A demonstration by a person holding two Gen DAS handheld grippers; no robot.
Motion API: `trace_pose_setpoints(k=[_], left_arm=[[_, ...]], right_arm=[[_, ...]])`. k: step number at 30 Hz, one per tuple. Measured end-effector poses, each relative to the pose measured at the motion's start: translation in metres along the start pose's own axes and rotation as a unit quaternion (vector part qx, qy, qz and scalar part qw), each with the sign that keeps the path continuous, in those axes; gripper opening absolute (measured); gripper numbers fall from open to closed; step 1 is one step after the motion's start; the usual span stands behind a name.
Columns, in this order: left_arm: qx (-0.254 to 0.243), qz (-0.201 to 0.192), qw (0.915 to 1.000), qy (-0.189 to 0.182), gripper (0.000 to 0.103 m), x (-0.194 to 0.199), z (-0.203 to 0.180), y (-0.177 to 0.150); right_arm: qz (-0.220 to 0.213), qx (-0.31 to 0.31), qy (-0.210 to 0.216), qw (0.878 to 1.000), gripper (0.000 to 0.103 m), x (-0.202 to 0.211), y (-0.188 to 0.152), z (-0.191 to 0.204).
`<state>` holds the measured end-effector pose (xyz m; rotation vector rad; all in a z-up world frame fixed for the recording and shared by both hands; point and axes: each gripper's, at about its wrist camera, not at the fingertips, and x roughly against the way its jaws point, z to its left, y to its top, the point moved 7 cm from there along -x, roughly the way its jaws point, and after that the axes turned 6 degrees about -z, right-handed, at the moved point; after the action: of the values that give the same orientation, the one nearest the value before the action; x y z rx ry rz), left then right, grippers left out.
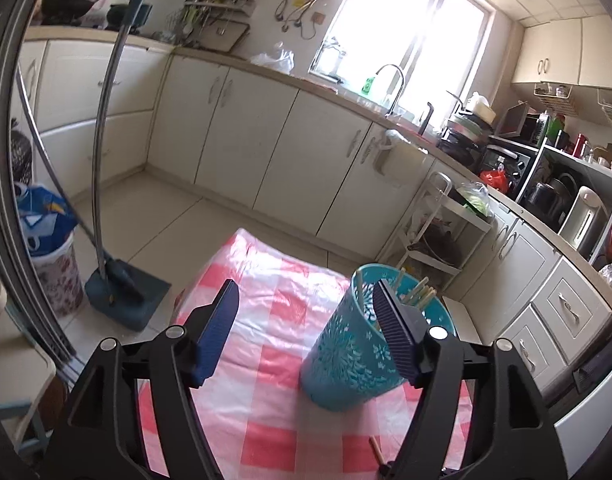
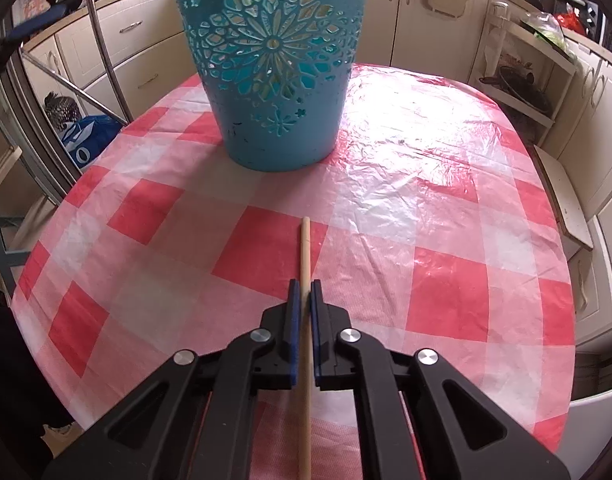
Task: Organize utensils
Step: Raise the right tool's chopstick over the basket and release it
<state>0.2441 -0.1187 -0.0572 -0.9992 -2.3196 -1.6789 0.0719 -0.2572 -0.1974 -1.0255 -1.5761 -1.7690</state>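
Chopstick (image 2: 305, 264) sits clamped in the closed right tool (image 2: 304, 286), below the teal holder (image 2: 272, 72); the left tool (image 1: 306, 300) gapes empty.

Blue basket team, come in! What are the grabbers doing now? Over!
Left gripper open, empty, beside blue basket. Right gripper shut on wooden chopstick, low over checked tablecloth. More chopsticks already in basket. Path clear.

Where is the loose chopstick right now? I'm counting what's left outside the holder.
In the right wrist view, the chopstick is clamped in the right gripper, over the checkered tablecloth, short of the teal holder.
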Motion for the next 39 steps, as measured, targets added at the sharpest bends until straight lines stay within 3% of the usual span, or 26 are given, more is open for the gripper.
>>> trace_pose_setpoints(k=[7,13,17,21,26,29,33,39], left_arm=[[-0.009,0.015,0.9998,0.005,0.067,-0.008,0.005,-0.005],[0.0,0.026,0.9996,0.011,0.067,-0.015,0.01,-0.003],[0.002,0.03,0.9995,0.013,0.067,-0.019,0.011,-0.004],[0.01,0.035,0.9993,0.014,0.067,-0.023,0.013,-0.003],[0.025,0.035,0.999,0.014,0.068,-0.025,0.016,-0.001],[0.032,0.034,0.9988,0.016,0.068,-0.026,0.019,0.001],[0.043,0.035,0.9983,0.02,0.069,-0.027,0.025,0.002],[0.056,0.036,0.9976,0.018,0.069,-0.029,0.034,0.006]], right_arm=[[-0.012,-0.084,0.061,0.995,0.006,0.012,-0.001,-0.014],[-0.037,-0.149,0.125,0.98,0.006,0.026,0.005,-0.024],[-0.074,-0.184,0.18,0.963,0.006,0.045,0.014,-0.027],[-0.13,-0.223,0.239,0.936,0.006,0.072,0.034,-0.032],[-0.198,-0.241,0.272,0.91,0.006,0.106,0.083,-0.036],[-0.254,-0.237,0.268,0.899,0.006,0.128,0.134,-0.031],[-0.316,-0.247,0.22,0.889,0.006,0.136,0.192,-0.029],[-0.365,-0.262,0.144,0.882,0.006,0.112,0.242,-0.033]])
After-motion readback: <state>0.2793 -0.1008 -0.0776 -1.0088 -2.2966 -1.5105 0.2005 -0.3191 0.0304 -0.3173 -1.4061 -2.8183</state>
